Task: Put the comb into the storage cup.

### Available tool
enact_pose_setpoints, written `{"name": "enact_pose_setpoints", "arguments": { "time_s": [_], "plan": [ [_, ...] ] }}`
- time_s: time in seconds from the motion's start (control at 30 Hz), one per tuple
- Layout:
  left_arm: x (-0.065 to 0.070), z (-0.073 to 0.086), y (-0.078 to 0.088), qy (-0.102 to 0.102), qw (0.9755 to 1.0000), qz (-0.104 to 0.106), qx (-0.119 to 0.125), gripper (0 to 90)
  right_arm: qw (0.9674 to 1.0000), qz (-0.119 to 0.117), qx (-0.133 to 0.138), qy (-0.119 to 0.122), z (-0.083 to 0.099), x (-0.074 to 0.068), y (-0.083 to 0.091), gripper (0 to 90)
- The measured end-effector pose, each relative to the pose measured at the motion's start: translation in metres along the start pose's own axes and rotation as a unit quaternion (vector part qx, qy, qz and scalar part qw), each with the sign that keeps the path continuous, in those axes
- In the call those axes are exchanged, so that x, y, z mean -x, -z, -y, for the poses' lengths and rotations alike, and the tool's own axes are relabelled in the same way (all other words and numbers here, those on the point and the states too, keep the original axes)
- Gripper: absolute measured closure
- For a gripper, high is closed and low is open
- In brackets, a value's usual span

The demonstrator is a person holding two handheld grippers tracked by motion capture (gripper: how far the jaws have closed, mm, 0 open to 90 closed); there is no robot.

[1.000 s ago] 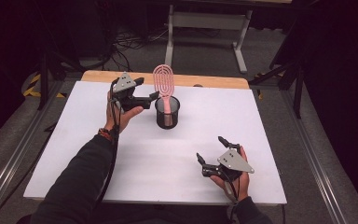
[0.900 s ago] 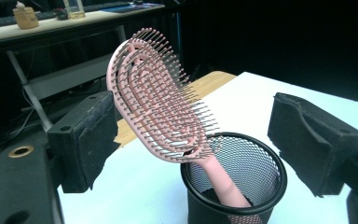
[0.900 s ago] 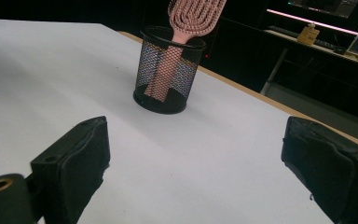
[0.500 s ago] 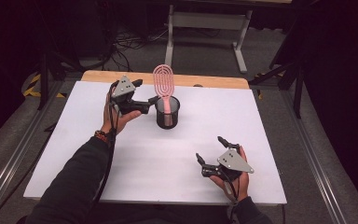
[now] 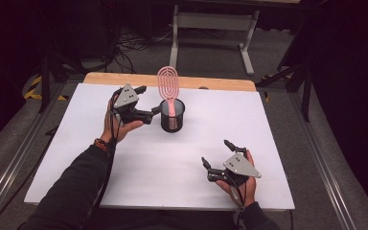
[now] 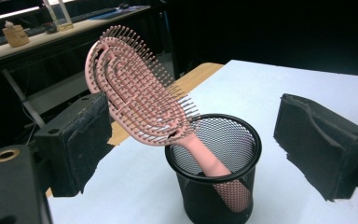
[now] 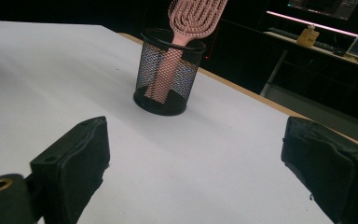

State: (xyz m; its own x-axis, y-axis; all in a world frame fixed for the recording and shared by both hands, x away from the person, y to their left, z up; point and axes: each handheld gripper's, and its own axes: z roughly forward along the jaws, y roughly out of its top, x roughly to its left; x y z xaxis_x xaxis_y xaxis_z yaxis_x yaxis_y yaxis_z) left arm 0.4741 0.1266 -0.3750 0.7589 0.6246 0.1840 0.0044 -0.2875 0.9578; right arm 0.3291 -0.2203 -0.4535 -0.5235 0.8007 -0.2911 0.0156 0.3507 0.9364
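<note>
Pink hairbrush [image 6: 135,100], black mesh cup [image 6: 216,179], white tabletop [image 5: 172,158], black tongs pads [image 7: 72,161]

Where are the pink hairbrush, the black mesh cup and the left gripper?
pink hairbrush [image 6: 140,100], left gripper view, middle of the bristled head
black mesh cup [image 5: 172,117], high view, mesh side wall
left gripper [image 5: 152,100], high view, midway between its fingertips

Dark sleeves [image 5: 72,191], black padded grippers [image 5: 146,103]
</note>
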Motion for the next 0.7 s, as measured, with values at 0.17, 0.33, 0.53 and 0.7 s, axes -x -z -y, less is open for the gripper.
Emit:
{"name": "enact_pose_setpoints", "arguments": {
  "time_s": [0.17, 0.33, 0.53, 0.7],
  "plan": [
    [0.003, 0.003, 0.004, -0.006, 1.0000, 0.003, 0.001, 11.6, 1.0000, 0.000, 0.000, 0.000, 0.000, 0.000, 0.000, 8.5],
    [0.007, 0.009, 0.010, -0.010, 0.9999, 0.010, 0.002, 10.9, 1.0000, 0.000, -0.001, 0.001, 0.000, 0.000, 0.000, 8.4],
    [0.010, 0.018, 0.017, -0.018, 0.9997, 0.014, 0.000, 10.7, 1.0000, 0.000, 0.000, 0.003, 0.000, -0.001, -0.001, 8.4],
    [0.012, 0.023, 0.023, -0.020, 0.9996, 0.018, 0.002, 10.7, 1.0000, -0.001, -0.001, 0.002, 0.000, -0.001, -0.001, 8.3]
  ]
}}
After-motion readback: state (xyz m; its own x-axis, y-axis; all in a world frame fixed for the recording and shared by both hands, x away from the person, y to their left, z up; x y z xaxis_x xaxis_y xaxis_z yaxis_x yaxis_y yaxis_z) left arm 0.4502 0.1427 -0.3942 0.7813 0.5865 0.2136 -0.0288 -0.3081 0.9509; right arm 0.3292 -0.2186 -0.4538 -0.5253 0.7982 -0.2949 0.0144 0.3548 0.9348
